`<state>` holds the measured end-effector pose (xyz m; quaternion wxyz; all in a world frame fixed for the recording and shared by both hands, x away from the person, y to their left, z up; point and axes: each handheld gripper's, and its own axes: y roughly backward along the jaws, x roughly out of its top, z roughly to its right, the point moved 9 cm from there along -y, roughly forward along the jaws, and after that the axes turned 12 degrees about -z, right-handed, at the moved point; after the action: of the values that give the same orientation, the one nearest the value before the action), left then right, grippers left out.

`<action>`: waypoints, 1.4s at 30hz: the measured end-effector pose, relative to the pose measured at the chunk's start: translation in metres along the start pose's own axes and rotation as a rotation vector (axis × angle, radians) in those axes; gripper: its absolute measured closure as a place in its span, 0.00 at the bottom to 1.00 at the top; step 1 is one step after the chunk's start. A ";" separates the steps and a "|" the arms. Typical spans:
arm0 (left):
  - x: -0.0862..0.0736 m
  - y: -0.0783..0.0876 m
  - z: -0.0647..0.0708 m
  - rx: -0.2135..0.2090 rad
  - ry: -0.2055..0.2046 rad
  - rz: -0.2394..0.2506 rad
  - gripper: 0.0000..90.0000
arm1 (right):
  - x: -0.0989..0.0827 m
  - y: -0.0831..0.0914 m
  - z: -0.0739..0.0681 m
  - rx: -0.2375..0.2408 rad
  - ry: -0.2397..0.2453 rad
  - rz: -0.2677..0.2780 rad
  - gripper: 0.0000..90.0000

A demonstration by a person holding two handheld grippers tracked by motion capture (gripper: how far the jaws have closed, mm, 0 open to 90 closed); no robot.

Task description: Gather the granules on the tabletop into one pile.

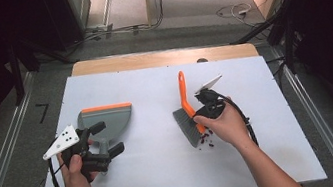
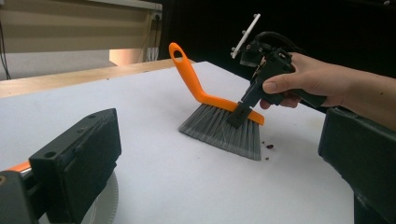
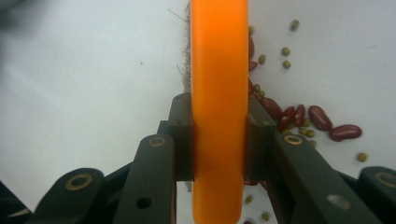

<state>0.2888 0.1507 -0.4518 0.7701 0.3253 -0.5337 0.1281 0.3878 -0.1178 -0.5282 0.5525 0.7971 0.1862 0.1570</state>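
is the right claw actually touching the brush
Touching. In the right gripper view both pads of the right claw press flat on the orange back of the brush, with no gap on either side.

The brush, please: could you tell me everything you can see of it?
The brush has an orange, plastic-looking back and a bent handle ending in a hanging hole, with a fan of grey bristles. It stands bristles-down on the white table, right of centre, its handle slanting up and away. The right gripper is shut on its orange back, a pad on each side. Red beans and small green ones lie on the table beside the bristles.
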 end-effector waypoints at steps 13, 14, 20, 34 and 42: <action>0.000 0.000 -0.001 0.004 0.003 -0.002 0.00 | -0.013 0.045 -0.019 -0.126 0.332 0.033 0.76; 0.000 0.000 -0.001 0.003 0.004 -0.001 0.00 | -0.016 0.049 -0.019 -0.151 0.366 0.033 0.76; 0.000 0.000 -0.001 0.005 0.005 -0.003 0.00 | -0.044 0.053 -0.012 -0.275 0.617 -0.035 0.76; 0.000 0.002 -0.002 0.010 0.006 -0.001 0.00 | -0.073 0.013 -0.011 -0.280 0.954 -0.206 0.76; 0.000 0.001 -0.001 0.007 0.006 -0.003 0.00 | -0.045 0.013 0.000 -0.232 0.926 -0.178 0.76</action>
<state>0.2894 0.1521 -0.4524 0.7707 0.3283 -0.5304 0.1298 0.3497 -0.1434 -0.5178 0.5078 0.5575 0.4616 0.4671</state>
